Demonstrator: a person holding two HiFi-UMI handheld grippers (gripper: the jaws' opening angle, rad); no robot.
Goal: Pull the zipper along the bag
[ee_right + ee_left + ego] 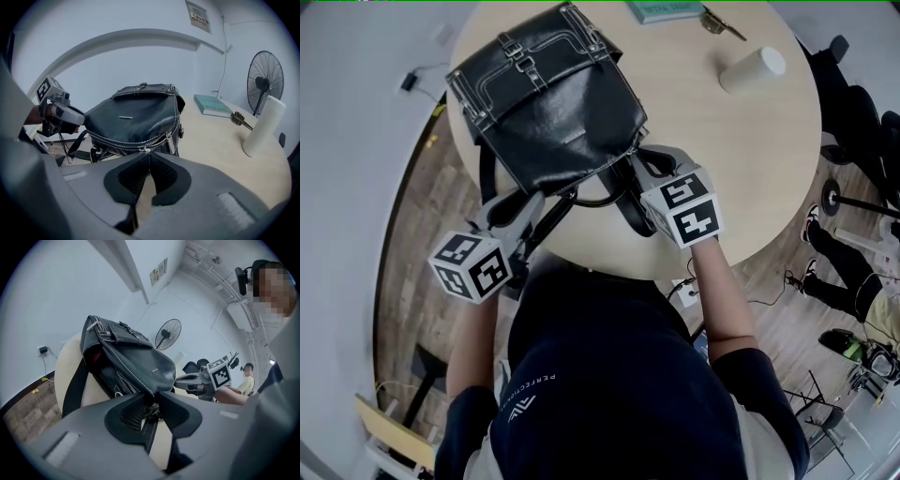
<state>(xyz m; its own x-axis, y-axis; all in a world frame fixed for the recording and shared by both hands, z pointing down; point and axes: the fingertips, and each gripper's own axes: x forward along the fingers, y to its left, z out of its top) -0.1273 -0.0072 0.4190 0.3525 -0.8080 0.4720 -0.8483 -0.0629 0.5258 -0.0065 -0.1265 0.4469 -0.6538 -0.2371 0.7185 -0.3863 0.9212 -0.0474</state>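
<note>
1. Worktop: round, pale wood. It carries every item listed below.
2. Bag: black leather, lying on the worktop close to the edge nearest the person. The buckled flap faces away and the zippered side faces the person. Its contents are not visible.
3. Left claw: jaws partly apart and clamped on the near left corner of the bag.
4. Right claw: jaws almost together. The tips pinch the zipper pull at the near right part of the bag.
5. White cylinder: upright, well apart from the bag, toward the far right.
6. Teal book: flat at the far edge.
7. Keys: just beside the teal book.
</note>
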